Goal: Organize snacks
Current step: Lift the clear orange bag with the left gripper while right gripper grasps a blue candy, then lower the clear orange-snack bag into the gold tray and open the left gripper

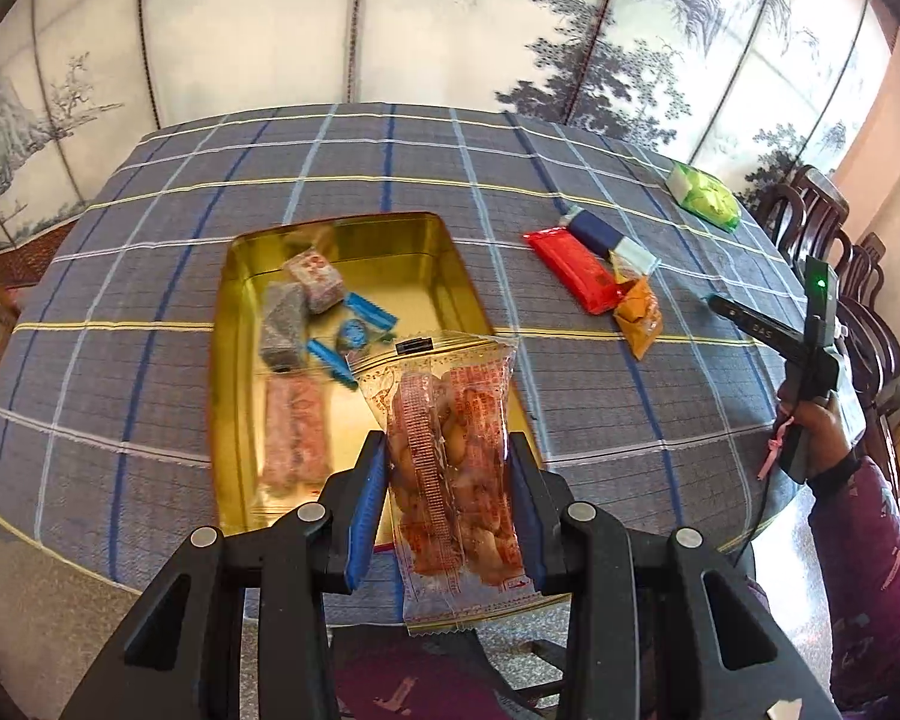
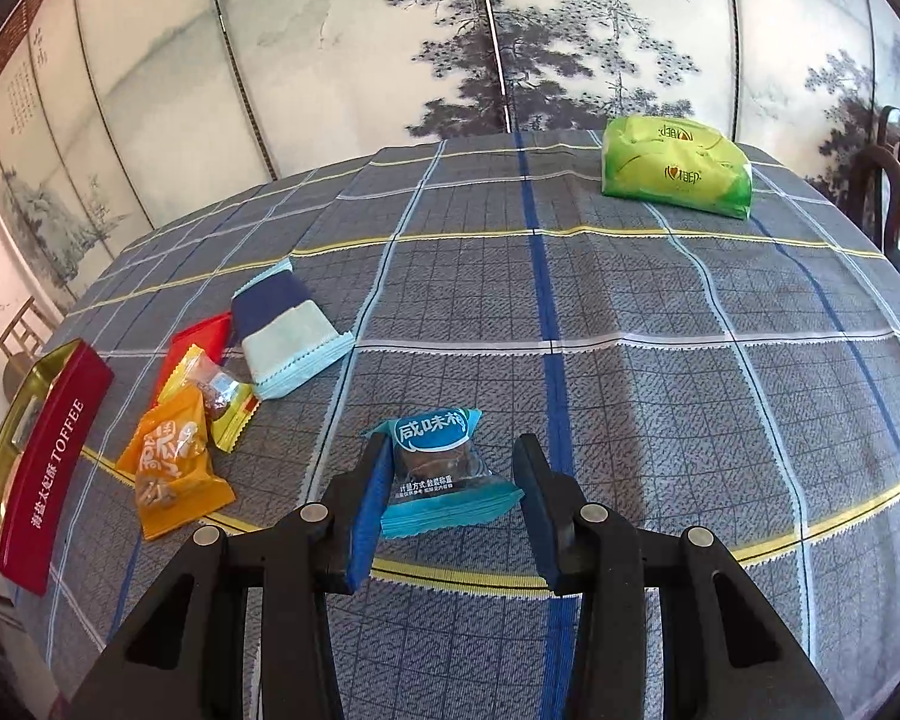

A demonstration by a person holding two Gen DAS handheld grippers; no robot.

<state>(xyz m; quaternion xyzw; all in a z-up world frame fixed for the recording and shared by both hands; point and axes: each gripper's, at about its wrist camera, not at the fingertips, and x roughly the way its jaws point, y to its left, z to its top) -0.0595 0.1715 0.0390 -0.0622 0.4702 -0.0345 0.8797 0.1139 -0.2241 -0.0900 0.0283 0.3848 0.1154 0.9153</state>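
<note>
My left gripper (image 1: 450, 468) is shut on a clear packet of peanuts (image 1: 450, 450) with red print, held above the near end of the gold tin (image 1: 450, 252). The tin holds several wrapped snacks, among them a blue candy (image 1: 354, 336). My right gripper (image 2: 450, 480) is open with its fingers either side of a light blue snack packet (image 2: 444, 474) lying on the cloth; the left finger touches its edge. It also shows in the left wrist view (image 1: 750, 324), held at the table's right edge.
A red packet (image 1: 576, 270), a navy and pale blue packet (image 2: 288, 324), a yellow packet (image 2: 222, 402) and an orange packet (image 2: 168, 468) lie in a cluster. A green tissue pack (image 2: 678, 168) lies far back. The tin's red side (image 2: 54, 468) reads TOFFEE. Chairs (image 1: 858, 276) stand at right.
</note>
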